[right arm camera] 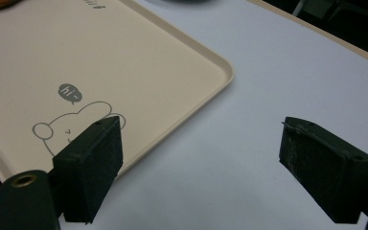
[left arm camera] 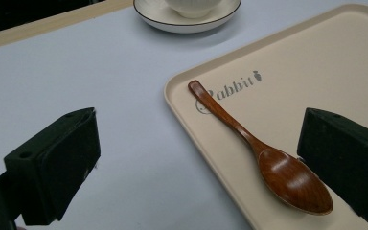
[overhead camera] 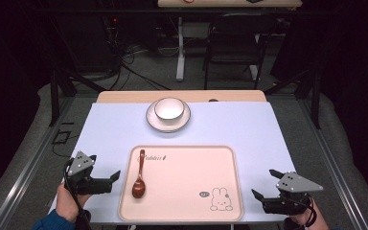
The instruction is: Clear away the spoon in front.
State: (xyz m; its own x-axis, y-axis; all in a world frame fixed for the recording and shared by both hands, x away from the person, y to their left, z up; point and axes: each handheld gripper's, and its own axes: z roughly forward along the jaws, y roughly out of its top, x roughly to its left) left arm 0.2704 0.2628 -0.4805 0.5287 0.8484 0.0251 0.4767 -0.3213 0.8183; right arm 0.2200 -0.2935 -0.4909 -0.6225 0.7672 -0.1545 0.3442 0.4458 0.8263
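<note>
Left tool point(overhead camera: 106, 173): held low at the near left of the bench point(overhead camera: 115, 129), jaws spread wide with nothing between them, tips turned toward the tray's left edge. In the left gripper view the jaws bracket the spoon's bowl end, one over bare bench and one over the tray; judged to be lined up for a pick, not yet touching.

Spoon point(overhead camera: 139, 178): dark brown wood, lying flat inside the tray near its left rim, bowl toward the person, handle running away toward the printed "Rabbit" lettering. Handle end is apart from the rim point(left arm camera: 220, 112).

Tray point(overhead camera: 230, 158): cream, shallow-lipped, centred at the near edge of the bench; rabbit drawing with a "hi" bubble at its near right corner point(right arm camera: 72, 124).

Bowl point(overhead camera: 168, 109): white, seated on a white saucer point(overhead camera: 150, 120), beyond the tray at the far middle; well apart from both tools.

Right tool point(overhead camera: 265, 184): resting over bare bench just right of the tray, jaws wide apart and holding nothing. Judged to be waiting clear of the work.
</note>
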